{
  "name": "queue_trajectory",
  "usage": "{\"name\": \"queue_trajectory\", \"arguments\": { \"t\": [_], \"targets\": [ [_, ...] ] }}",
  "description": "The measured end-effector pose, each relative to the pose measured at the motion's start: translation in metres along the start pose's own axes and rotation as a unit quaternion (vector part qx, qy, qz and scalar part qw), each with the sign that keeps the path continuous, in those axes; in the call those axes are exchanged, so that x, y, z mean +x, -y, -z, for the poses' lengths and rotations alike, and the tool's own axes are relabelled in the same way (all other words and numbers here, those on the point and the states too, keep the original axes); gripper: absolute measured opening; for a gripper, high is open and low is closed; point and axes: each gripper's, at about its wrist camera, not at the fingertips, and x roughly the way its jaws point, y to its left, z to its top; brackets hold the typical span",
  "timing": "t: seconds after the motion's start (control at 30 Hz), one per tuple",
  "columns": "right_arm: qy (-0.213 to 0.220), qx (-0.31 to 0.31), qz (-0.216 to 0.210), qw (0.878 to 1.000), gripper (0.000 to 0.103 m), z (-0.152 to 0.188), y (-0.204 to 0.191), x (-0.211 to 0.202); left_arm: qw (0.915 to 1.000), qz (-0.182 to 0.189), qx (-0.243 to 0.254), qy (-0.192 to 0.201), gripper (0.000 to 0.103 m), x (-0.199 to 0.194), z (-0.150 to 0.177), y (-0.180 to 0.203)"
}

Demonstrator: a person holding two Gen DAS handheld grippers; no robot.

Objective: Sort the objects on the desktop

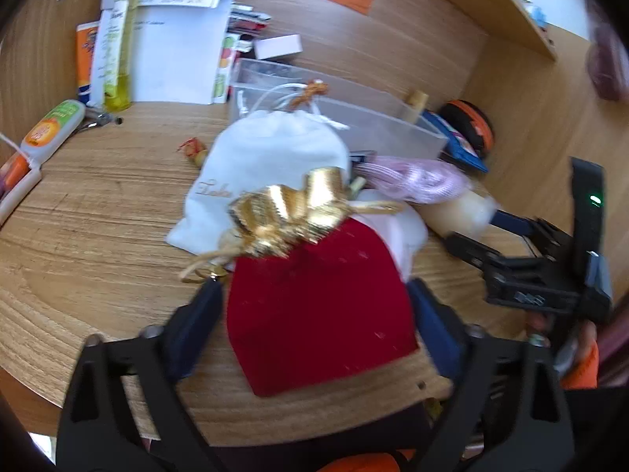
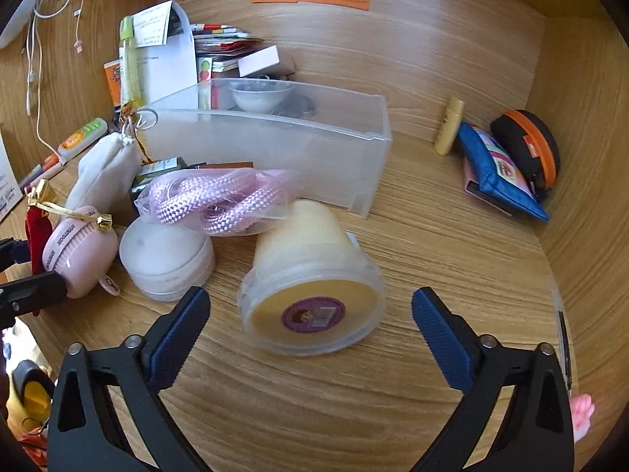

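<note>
My left gripper (image 1: 314, 314) is open, its jaws on either side of a red velvet pouch (image 1: 318, 310) with a gold top (image 1: 291, 212) that lies on the wooden desk. A white drawstring pouch (image 1: 267, 157) lies just behind it. My right gripper (image 2: 310, 314) is open, its jaws on either side of a cream candle in a clear tub (image 2: 310, 275) lying on its side. The right gripper also shows in the left wrist view (image 1: 475, 236). A clear plastic bin (image 2: 275, 137) stands behind the pile.
Pink rope in a bag (image 2: 220, 196), a white round jar (image 2: 165, 259) and a pink case (image 2: 78, 251) lie left of the candle. A blue wallet (image 2: 495, 169), an orange-black case (image 2: 530, 145) and a small tube (image 2: 448, 126) sit at the right wall. Papers and bottles (image 1: 118, 39) stand at the back left.
</note>
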Motion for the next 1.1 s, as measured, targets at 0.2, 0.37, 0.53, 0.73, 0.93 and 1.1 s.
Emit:
{"name": "queue_trajectory", "arguments": {
  "t": [0.2,0.37,0.53,0.73,0.93,1.1],
  "targets": [
    [-0.025,0.001,-0.020,0.999,0.077,0.000,-0.002,0.017,0.9995,-0.008,0.022,0.020,0.069,-0.009,0.003,0.005],
    [-0.024,0.022,-0.037,0.999,0.067,0.002,0.008,0.023,0.9987,-0.015,0.027,0.041,0.061,-0.019,0.004,0.003],
    [-0.014,0.041,-0.049,0.998,0.067,0.009,0.013,0.017,0.9976,-0.016,0.019,0.065,0.046,-0.032,0.000,-0.002],
    [0.008,0.049,-0.053,0.997,0.067,0.011,0.020,-0.005,0.9964,-0.027,0.018,0.078,0.042,-0.040,-0.005,-0.006],
    [0.015,0.049,-0.053,0.997,0.067,0.009,0.027,-0.017,0.9954,-0.024,0.024,0.089,0.042,-0.045,-0.009,0.001],
    [0.024,0.053,-0.052,0.997,0.066,0.009,0.033,-0.023,0.9938,-0.020,0.034,0.104,0.042,-0.048,-0.019,0.012]
  ]
}}
